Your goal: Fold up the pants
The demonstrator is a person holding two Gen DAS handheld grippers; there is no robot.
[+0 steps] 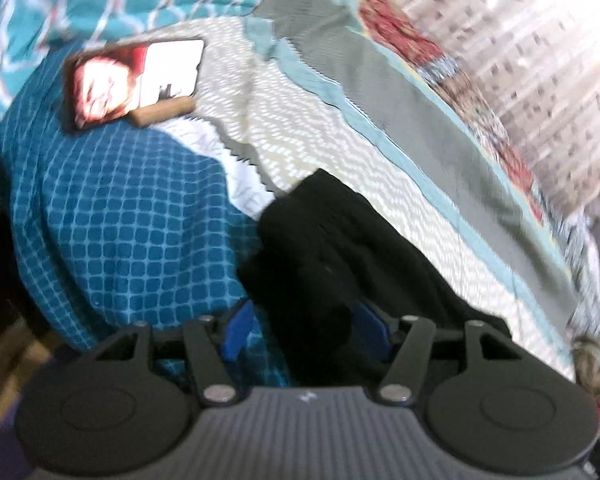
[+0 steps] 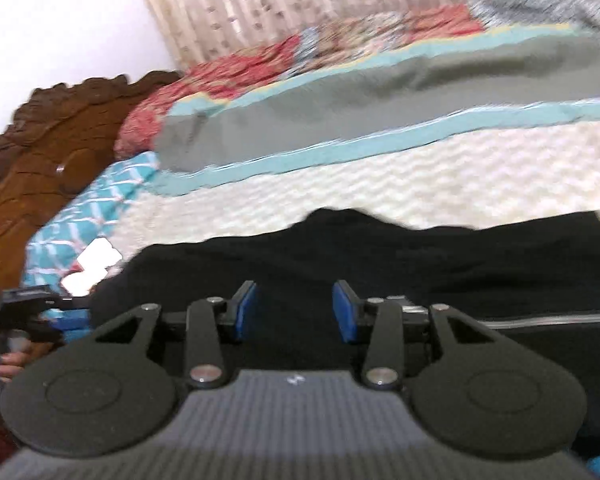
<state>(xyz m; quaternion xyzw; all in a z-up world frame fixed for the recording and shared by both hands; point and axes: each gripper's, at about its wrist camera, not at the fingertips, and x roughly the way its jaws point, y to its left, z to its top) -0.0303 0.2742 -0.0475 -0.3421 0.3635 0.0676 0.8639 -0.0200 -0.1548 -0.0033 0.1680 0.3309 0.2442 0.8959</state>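
Pants (image 2: 380, 264) stretched black across the cream quilt (image 2: 380, 176), both grippers on the job.

Left gripper (image 1: 304, 332) has its blue pads spread, with a bunched end of the fabric sitting between them; whether they pinch it, I cannot tell. Right gripper (image 2: 296, 312) hangs just above the cloth, jaws apart and holding nothing. Phone (image 1: 136, 80) lies near the teal pillow (image 1: 100, 0).

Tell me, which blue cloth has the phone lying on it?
The dark blue blanket with little squares holds the phone. The turquoise cloth with white diamond lines sits behind it, without the phone.
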